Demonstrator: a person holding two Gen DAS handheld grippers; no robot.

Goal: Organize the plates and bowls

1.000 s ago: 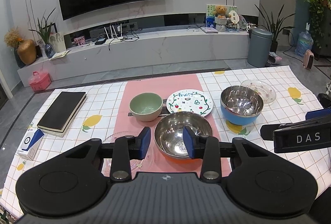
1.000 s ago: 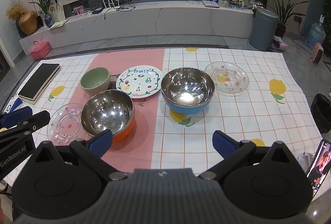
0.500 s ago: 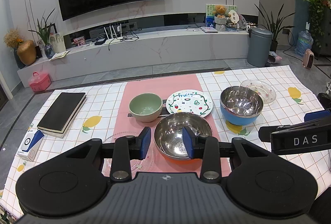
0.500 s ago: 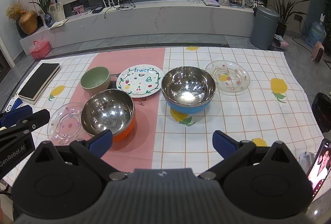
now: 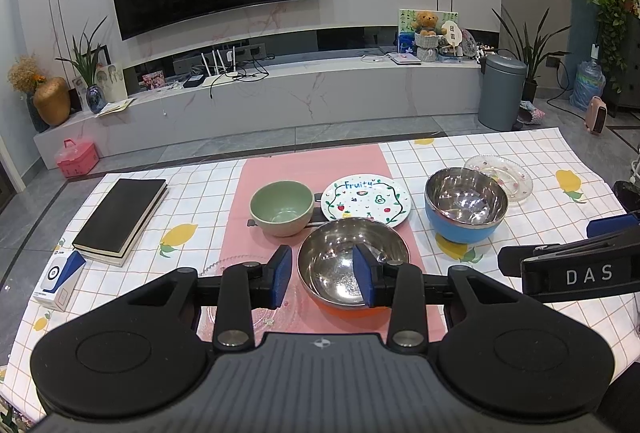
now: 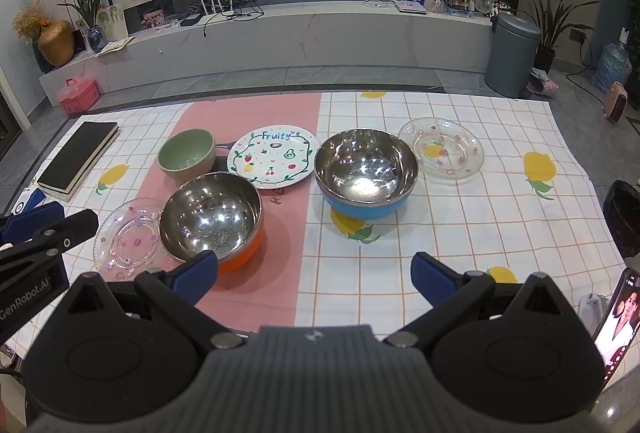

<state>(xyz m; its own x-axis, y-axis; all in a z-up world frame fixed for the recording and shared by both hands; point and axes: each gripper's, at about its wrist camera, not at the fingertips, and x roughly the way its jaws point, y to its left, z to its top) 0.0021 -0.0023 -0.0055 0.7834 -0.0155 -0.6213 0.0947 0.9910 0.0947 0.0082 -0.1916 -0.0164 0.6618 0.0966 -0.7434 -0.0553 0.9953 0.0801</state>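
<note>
While your right gripper [image 6: 314,273] hangs wide and your left gripper [image 5: 322,275] half-open, both empty over the surface [image 6: 460,233], the steel bowls [image 6: 366,169] may slip from the jaws, and the glass plates [image 6: 442,149] could chip.

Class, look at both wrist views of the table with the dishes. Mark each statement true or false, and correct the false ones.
1. The blue-based steel bowl stands on the pink runner. False: on the checked cloth.
2. The Fruity plate lies beside the green bowl. True.
3. The right tool grips a glass plate. False: it is open and empty.
4. A clear glass plate lies next to the orange-based steel bowl. True.
</note>
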